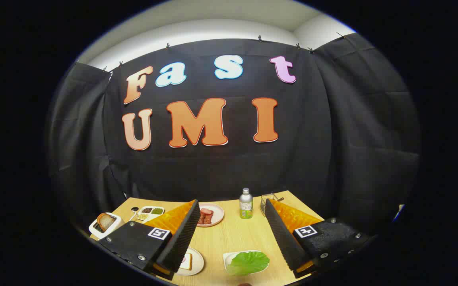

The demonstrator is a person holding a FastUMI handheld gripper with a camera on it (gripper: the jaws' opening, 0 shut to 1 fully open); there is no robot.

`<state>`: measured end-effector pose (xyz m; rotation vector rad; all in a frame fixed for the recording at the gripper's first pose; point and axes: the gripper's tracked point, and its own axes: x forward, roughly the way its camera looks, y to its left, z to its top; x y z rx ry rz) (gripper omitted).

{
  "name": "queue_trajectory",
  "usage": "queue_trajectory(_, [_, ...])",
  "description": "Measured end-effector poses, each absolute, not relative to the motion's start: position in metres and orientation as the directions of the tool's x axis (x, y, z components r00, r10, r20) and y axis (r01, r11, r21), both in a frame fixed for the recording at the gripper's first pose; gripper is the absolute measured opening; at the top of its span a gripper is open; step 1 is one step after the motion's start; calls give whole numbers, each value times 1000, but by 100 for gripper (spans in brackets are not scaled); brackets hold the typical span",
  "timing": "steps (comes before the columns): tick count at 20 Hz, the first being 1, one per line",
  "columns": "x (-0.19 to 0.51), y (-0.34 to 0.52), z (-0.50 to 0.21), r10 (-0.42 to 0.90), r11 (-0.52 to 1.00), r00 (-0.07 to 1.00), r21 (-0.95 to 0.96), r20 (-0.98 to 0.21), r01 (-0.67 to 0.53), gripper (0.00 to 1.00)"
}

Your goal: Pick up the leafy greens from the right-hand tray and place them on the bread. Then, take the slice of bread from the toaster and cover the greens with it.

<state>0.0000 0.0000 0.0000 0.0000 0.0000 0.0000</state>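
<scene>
My gripper hangs open above the wooden table with nothing between its fingers. Low between the fingers, nearer the right one, a green leaf lies on a white tray. Beside the left finger a slice of bread rests on a round plate, partly hidden by that finger. Left of the left finger stands a white toaster with a slice of bread sticking out of its slot.
Beyond the fingers a pink plate carries meat. A small metal bottle with a green label stands upright mid-table, a wire basket behind the right finger. A divided dish of condiments and a spoon lie near the toaster.
</scene>
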Motion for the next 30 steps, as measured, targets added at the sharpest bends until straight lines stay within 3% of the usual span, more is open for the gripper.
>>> queue_trajectory(15, [10,-10,-20,-28,999,996,-42,-82,24,98])
queue_trajectory(24, [48,-11,-76,-34,992,935,-129,-353,-12,98])
queue_trajectory(30, [73,-17,-135,-41,988,792,-144,-609,-60,99])
